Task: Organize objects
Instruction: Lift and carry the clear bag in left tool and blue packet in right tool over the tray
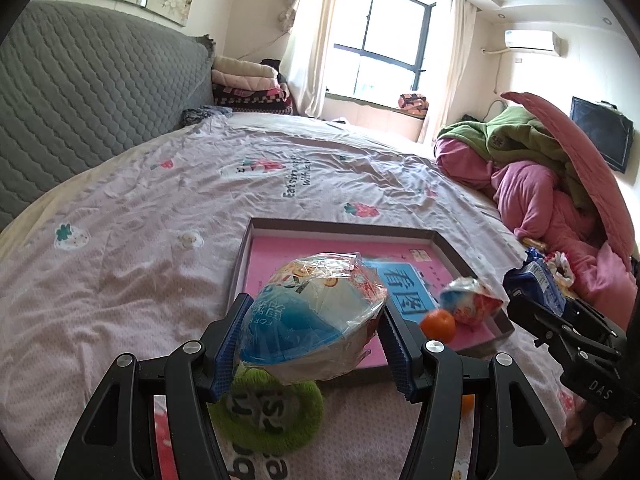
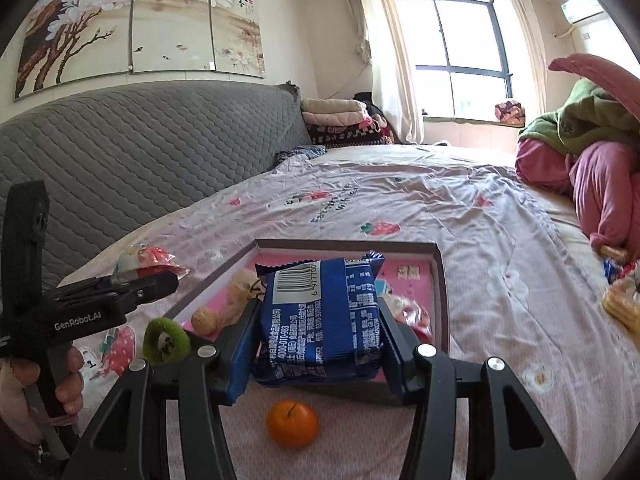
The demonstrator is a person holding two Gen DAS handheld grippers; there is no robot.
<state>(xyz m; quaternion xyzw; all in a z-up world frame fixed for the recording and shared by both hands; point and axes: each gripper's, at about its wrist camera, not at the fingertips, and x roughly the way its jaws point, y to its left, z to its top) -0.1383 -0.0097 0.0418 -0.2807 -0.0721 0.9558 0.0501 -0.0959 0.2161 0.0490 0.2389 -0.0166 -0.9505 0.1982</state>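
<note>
My left gripper (image 1: pixel 312 340) is shut on a round plastic-wrapped snack cup (image 1: pixel 316 312), held above the near left edge of a shallow box (image 1: pixel 340 226) with a pink lining on the bed. My right gripper (image 2: pixel 316 340) is shut on a blue snack packet (image 2: pixel 320 320), held above the box's near edge (image 2: pixel 348 245). In the box lie a blue card (image 1: pixel 408 292), a small red-and-white wrapped snack (image 1: pixel 472 306), an orange (image 1: pixel 438 325) and a walnut (image 2: pixel 205 321). A second orange (image 2: pixel 293 423) lies on the sheet below the right gripper.
A green knitted kiwi coaster (image 1: pixel 268 412) lies on the sheet under the left gripper; it also shows in the right wrist view (image 2: pixel 166 341). Pink and green bedding (image 1: pixel 532 184) is piled at the right. A grey quilted headboard (image 2: pixel 132 148) stands at the left. Snacks (image 2: pixel 624 304) lie at the right edge.
</note>
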